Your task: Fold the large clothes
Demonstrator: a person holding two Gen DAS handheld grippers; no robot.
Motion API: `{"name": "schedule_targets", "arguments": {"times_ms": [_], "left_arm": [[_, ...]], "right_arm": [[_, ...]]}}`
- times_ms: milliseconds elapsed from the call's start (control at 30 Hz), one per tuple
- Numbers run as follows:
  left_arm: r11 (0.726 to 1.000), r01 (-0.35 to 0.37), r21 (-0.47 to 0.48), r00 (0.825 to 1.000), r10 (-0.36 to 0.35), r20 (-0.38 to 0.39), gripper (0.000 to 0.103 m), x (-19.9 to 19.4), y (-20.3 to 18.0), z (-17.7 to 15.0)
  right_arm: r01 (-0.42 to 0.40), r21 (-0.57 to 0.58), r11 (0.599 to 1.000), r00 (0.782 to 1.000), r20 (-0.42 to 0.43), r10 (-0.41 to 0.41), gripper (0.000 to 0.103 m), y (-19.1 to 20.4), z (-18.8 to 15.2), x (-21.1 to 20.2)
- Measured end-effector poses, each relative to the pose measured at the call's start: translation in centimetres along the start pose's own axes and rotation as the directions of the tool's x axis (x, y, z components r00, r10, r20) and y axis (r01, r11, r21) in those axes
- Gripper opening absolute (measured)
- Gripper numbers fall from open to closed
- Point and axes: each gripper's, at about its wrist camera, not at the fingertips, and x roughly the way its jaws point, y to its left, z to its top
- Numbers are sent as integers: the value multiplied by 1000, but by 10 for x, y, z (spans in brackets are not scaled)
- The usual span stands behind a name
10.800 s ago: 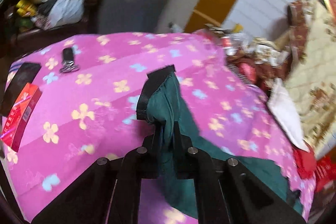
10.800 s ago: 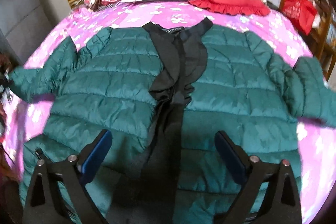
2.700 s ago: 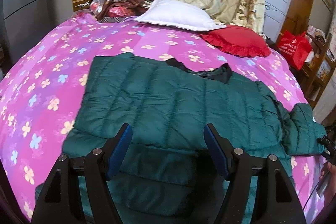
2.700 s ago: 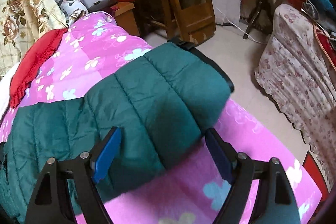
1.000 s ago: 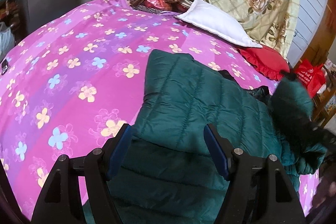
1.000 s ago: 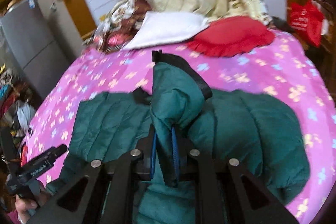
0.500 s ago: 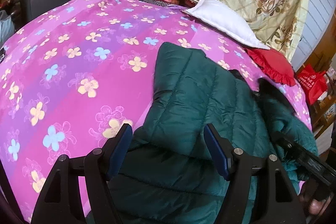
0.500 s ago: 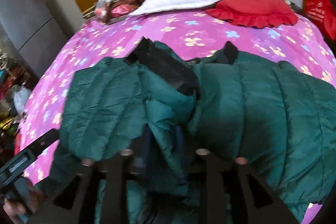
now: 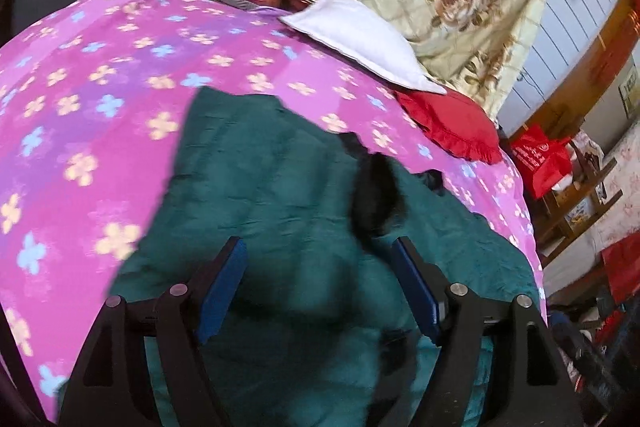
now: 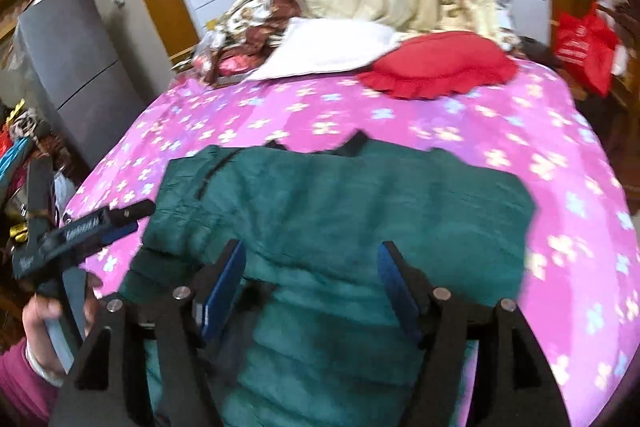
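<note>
Sleeve (image 10: pixel 192 187) released (right hand-held gripper (image 10: pixel 310 291) spread).

Both grippers are built of black plastic arms, with round silver screws at the joints and blue pads inside the jaws. On the left gripper (image 10: pixel 132 217) white lettering is printed. A magenta sleeve (image 10: pixel 20 383) with a white cuff is worn.

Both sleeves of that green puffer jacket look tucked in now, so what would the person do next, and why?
Probably take the near hem of the green puffer jacket and fold it up toward the collar. Both the left hand-held gripper and the right hand-held gripper are open and empty above it.
</note>
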Motion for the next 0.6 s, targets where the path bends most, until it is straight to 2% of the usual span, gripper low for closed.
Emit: {"name": "schedule_targets", "arguments": {"times_ms": [67,200,233,267,300,367,500,600], "left_arm": [[999,-44,10,999,44,-22,55,18,-16,3],[996,-82,-18,995,81,-64,55,49,-32,6],[996,-89,-14,994,88,-66,50,53,-35,6],[996,-89,-3,994,89,-55,27,57,-39,6],[996,-90,11,995,90,-50,13,59,-42,6],[992,-112,63,992,115,-44,0,60,-51,6],[987,-94,131,995,88,53,0,30,-62,15],[982,-109,156,985,86,146,0,0,-57,29]], "right_arm": [[34,28,999,999,6,-34,73,-24,-9,-16],[82,104,991,996,10,-84,73,-68,-25,-39],[89,124,988,996,17,-92,73,-78,-29,-44],[98,144,985,995,20,-102,74,-88,-32,-47],[106,159,982,994,20,-110,74,-94,-34,-48],[113,193,975,993,13,-118,74,-108,-39,-48],[132,224,965,991,-3,-135,74,-116,-42,-30],[122,250,960,992,-4,-125,74,-113,-38,-10]]}}
